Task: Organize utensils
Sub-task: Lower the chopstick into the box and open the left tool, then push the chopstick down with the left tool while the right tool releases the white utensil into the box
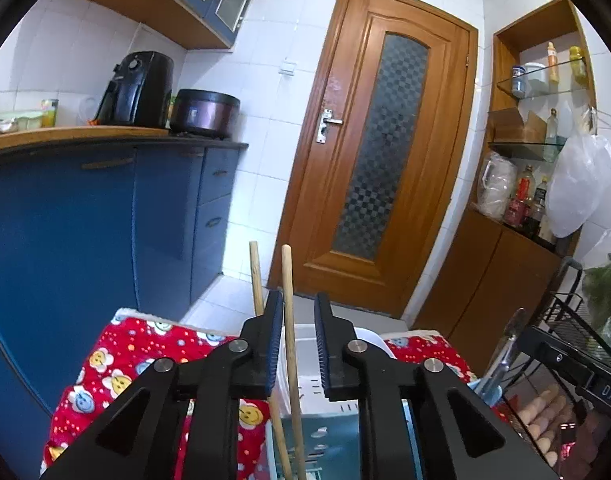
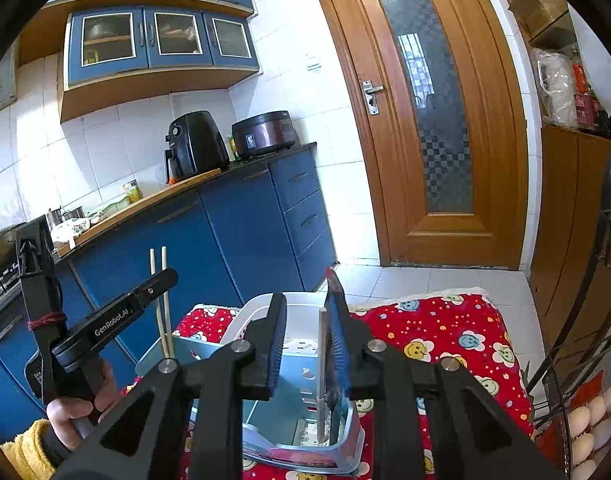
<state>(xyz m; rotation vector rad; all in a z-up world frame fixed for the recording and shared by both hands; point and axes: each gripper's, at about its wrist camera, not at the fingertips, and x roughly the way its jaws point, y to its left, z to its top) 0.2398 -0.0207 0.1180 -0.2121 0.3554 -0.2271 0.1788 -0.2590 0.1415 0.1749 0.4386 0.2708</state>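
Observation:
A blue-and-white plastic utensil holder (image 1: 329, 436) (image 2: 293, 408) stands on a red patterned cloth (image 1: 117, 364) (image 2: 437, 332). Two wooden chopsticks (image 1: 289, 320) (image 2: 164, 308) stand upright in its left end. My left gripper (image 1: 299, 300) (image 2: 165, 280) is open around them: one stick leans on the left pad, the other is just outside that finger, and the right pad is clear of both. My right gripper (image 2: 305, 300) is open over the holder's right end. A flat shiny utensil (image 2: 323, 360), seen edge-on, stands in the holder against the right pad, clear of the left pad.
A person's hand (image 2: 71, 412) in a yellow sleeve holds the left gripper. A black wire rack (image 2: 585, 340) with eggs (image 2: 585, 420) stands at the right. Blue cabinets (image 2: 241, 240) run along the left, and a wooden door (image 2: 437, 120) is straight ahead.

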